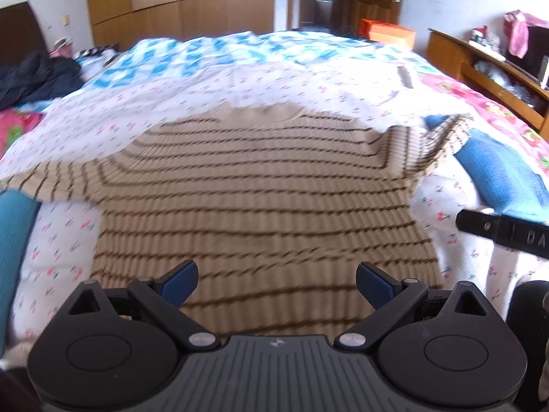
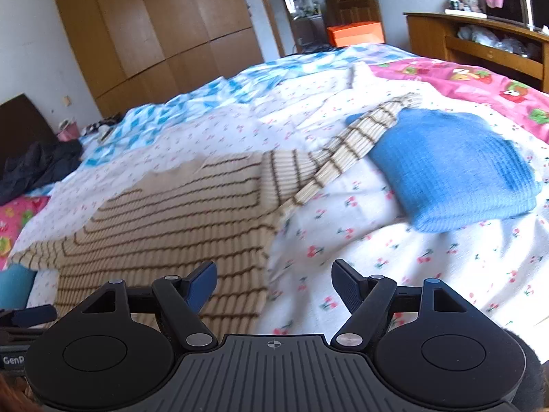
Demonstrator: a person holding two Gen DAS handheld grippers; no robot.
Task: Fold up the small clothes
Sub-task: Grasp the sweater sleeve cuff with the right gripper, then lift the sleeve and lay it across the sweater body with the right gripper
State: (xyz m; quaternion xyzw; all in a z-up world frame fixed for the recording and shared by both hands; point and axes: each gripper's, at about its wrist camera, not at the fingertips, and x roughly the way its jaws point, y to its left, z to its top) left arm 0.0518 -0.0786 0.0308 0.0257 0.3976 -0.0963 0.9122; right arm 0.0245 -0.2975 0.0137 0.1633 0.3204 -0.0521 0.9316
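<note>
Hovering over sweater [image 1: 260, 185], tools [image 1: 277, 285] wide, empty

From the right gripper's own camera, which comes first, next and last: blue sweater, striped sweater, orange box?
1. Striped sweater: just ahead, lower left, under the right gripper.
2. Blue sweater: folded, farther off to the right.
3. Orange box: beyond the bed, by the door.

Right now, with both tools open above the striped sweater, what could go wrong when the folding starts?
1. The striped sweater's right sleeve lies across the folded blue garment; pulling the sleeve may drag that garment and undo its fold.
2. The cherry-print sheet is loose and wrinkled; a low grasp by the right tool may pinch the sheet together with the knit.
3. The left tool is over the middle of the body, not over an edge.
</note>
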